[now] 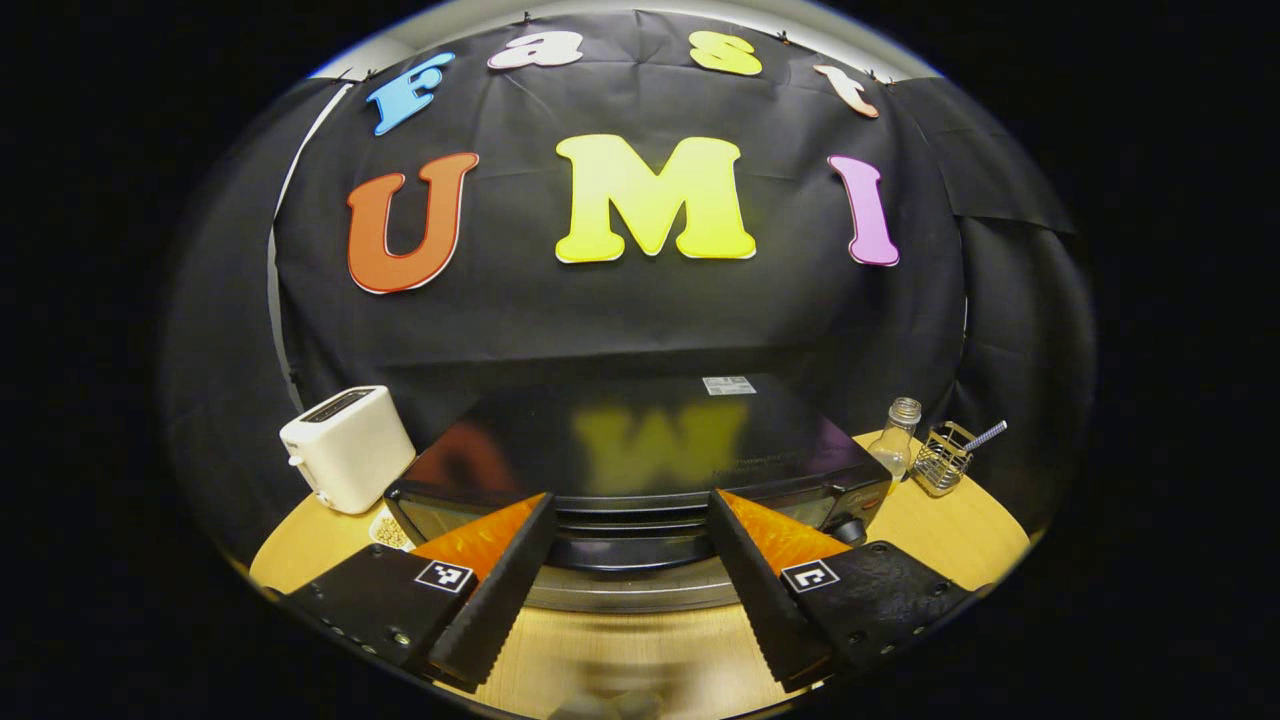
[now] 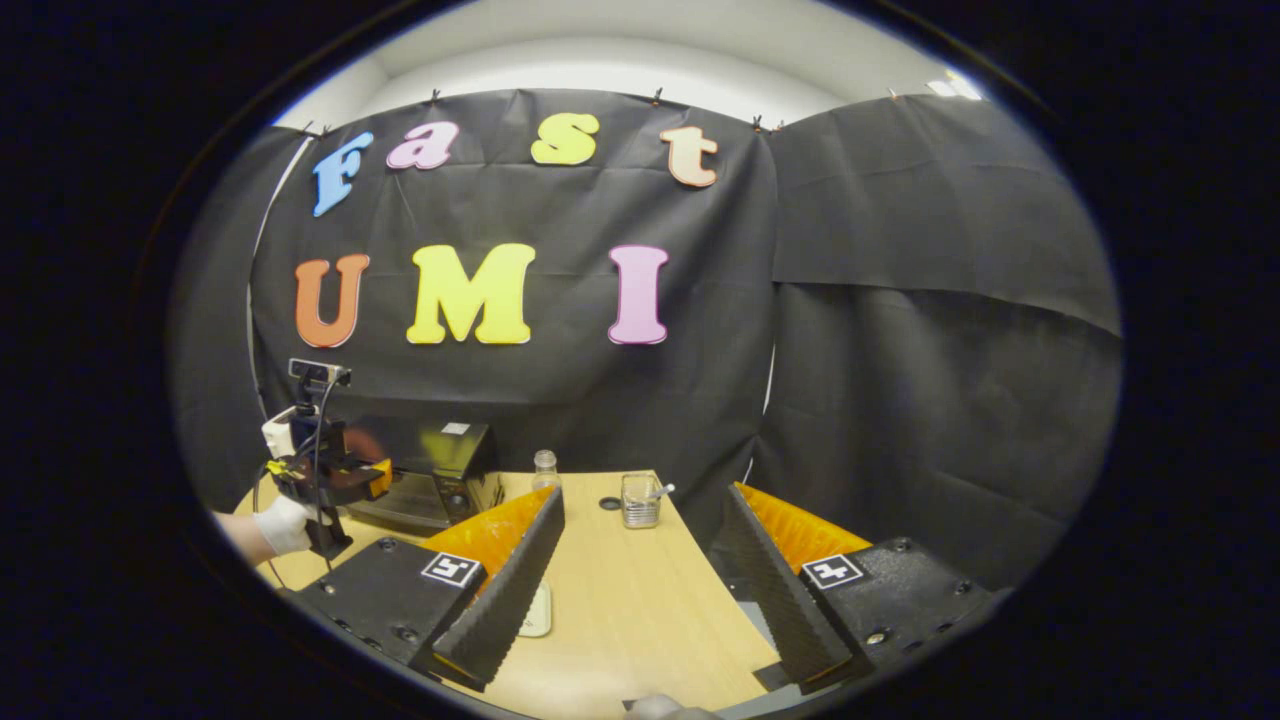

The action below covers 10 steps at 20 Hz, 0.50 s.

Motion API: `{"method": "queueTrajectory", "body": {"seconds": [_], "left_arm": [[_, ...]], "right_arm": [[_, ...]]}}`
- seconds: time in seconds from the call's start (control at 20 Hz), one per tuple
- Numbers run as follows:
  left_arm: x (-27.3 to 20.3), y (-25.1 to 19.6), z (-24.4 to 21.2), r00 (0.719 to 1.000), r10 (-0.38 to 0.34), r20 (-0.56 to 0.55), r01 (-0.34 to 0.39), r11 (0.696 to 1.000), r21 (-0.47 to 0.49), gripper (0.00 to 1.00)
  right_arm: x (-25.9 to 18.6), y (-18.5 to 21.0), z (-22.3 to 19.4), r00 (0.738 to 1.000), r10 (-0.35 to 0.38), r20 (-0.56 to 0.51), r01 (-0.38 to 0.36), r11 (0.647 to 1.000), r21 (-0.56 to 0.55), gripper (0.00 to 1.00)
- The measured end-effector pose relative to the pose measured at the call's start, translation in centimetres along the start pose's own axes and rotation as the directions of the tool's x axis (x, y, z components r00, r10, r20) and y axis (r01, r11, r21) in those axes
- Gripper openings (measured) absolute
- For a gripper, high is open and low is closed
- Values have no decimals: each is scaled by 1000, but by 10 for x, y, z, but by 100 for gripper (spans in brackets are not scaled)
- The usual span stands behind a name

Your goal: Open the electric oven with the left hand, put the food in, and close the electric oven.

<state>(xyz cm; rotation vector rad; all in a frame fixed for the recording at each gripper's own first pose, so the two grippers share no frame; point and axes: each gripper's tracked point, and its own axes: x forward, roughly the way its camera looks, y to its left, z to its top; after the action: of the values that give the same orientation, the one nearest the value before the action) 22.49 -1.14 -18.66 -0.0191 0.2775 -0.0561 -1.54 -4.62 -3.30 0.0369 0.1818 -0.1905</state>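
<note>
Left gripper point(image 1: 632, 570) jaws spread wide, lower centre, facing electric oven point(image 1: 640, 470) door handle; right gripper point(image 2: 640, 590) agape over table point(image 2: 620, 600).

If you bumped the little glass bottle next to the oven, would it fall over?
Probably. The glass bottle stands upright, tall and narrow with a small base, so it may tip easily. It looks round, so it could then roll across the wooden table. Being glass, it might break.

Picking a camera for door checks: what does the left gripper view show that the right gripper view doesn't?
Left gripper view: the door handle close ahead. Right gripper view: a gloved hand holding the left hand-held gripper before the oven. Both: oven, glass bottle, wire holder, wooden table.
</note>
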Motion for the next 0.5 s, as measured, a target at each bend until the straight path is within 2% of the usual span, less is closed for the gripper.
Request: {"method": "queueTrajectory", "body": {"seconds": [0.5], "left_arm": [[-55, -4, -43, 1000, -15, -22, 15, 1000, 2, 96]], "right_arm": [[-7, 2, -17, 999, 24, -25, -24, 1000, 7, 100]]}}
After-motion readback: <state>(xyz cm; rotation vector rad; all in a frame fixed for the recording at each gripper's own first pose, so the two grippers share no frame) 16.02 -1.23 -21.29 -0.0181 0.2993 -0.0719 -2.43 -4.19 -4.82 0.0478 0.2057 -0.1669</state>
